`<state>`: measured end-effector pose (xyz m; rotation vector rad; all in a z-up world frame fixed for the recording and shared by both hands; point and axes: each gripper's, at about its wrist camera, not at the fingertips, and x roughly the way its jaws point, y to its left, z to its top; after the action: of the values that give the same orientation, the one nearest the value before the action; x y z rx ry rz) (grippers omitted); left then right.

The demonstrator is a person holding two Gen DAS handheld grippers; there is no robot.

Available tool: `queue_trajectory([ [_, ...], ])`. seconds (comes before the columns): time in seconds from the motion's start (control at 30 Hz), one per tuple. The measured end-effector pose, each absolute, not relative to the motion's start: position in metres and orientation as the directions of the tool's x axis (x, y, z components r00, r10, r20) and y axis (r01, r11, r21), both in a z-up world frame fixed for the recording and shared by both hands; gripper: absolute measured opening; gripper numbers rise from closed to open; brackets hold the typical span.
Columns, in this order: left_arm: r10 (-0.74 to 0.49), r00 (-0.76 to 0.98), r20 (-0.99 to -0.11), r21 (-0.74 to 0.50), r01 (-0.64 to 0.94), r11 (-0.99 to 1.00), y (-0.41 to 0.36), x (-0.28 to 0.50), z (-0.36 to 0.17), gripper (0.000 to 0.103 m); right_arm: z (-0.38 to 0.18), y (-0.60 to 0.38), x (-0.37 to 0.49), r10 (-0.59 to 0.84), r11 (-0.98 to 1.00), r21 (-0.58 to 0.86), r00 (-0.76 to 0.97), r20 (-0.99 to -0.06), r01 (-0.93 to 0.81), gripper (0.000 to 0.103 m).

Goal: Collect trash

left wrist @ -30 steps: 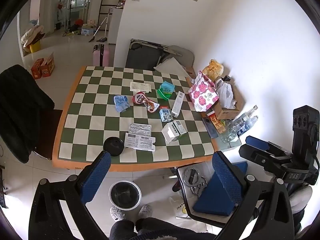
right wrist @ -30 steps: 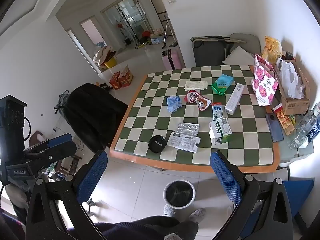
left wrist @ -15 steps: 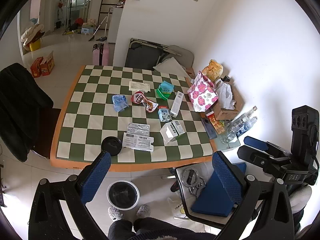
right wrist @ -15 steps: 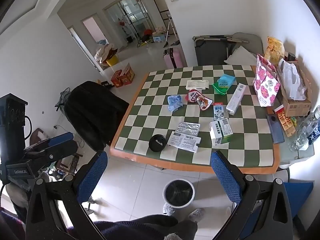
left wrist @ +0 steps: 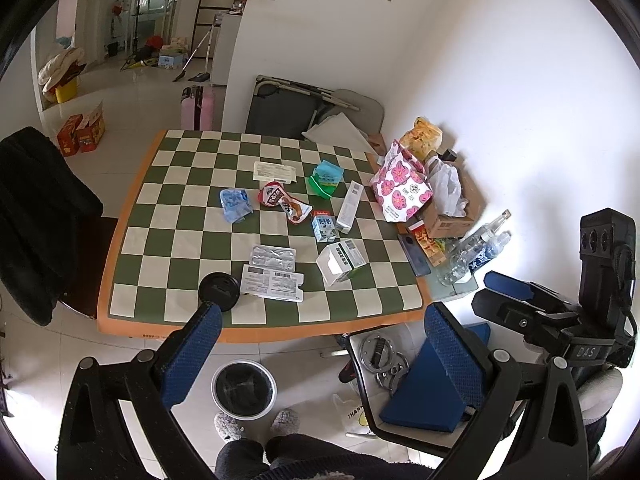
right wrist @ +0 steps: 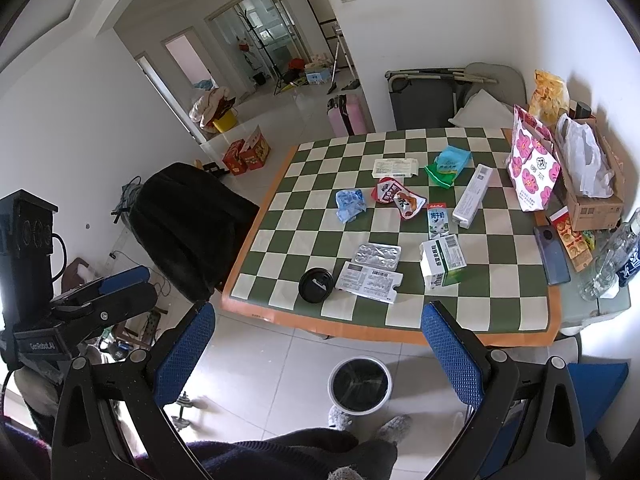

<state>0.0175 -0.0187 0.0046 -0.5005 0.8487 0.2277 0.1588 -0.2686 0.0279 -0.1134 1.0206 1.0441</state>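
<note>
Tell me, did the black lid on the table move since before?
No. The black lid sits on the same checkered squares by the printed paper. Its small shift in the left wrist view matches the whole table's, so the camera moved.

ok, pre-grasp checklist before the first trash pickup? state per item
1. Left gripper open, nothing held: ok.
2. Right gripper open, nothing held: ok.
3. Round white-rimmed trash bin on the floor before the table's near edge, mouth unobstructed: ok.
4. Black round lid at the near edge, clear of the white paper slip: ok.
5. Grippers over the green-and-cream checkered table: not ok, both hang short of it.
6. Bin liner fitted: cannot tell.
</note>
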Motion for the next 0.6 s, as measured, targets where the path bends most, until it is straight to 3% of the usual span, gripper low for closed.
queue_trajectory([
  [0.6,-0.015,0.644,-0.765,-0.334,-0.378,0.863,-0.0282,0.0176,-0.0011,0.103,0.0269,-0.2706,0.1627,0.664,0.536,0.373,0.105,-0.741,-0.757,0.103],
])
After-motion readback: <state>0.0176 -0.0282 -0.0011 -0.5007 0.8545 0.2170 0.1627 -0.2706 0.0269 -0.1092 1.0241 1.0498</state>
